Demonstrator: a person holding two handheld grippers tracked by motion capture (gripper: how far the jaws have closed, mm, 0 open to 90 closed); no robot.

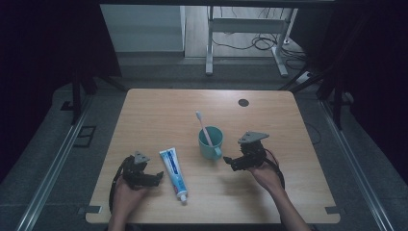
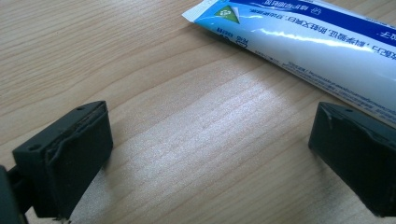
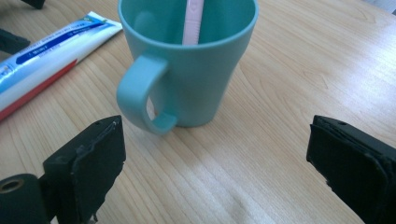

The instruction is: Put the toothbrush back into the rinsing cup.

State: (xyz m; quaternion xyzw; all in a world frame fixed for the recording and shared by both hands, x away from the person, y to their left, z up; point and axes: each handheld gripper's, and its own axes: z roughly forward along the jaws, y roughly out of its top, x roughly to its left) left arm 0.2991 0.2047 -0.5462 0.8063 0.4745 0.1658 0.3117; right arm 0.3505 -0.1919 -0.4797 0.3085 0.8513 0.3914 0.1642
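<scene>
One teal mug (image 1: 210, 142) holding one toothbrush (image 1: 204, 127); one toothpaste tube (image 1: 174, 173) left of mug. Left gripper (image 1: 156, 177) beside tube, right gripper (image 1: 230, 161) beside mug, both spread wide, empty.

In my left gripper view the toothpaste tube (image 2: 303, 42) runs off the upper right of the frame, so I can't see its cap end, and its small print is too fine for me to read. In my right gripper view the tube is cut by the left edge, the cup (image 3: 196, 60) loses its rim at the top edge, and the toothbrush (image 3: 192, 21) shows me just a short piece of handle inside it. In the high view the dark round mark (image 1: 243, 102) at the upper right of the worktop (image 1: 159, 115) is too small to identify, and both forearms are cropped at the bottom.
</scene>
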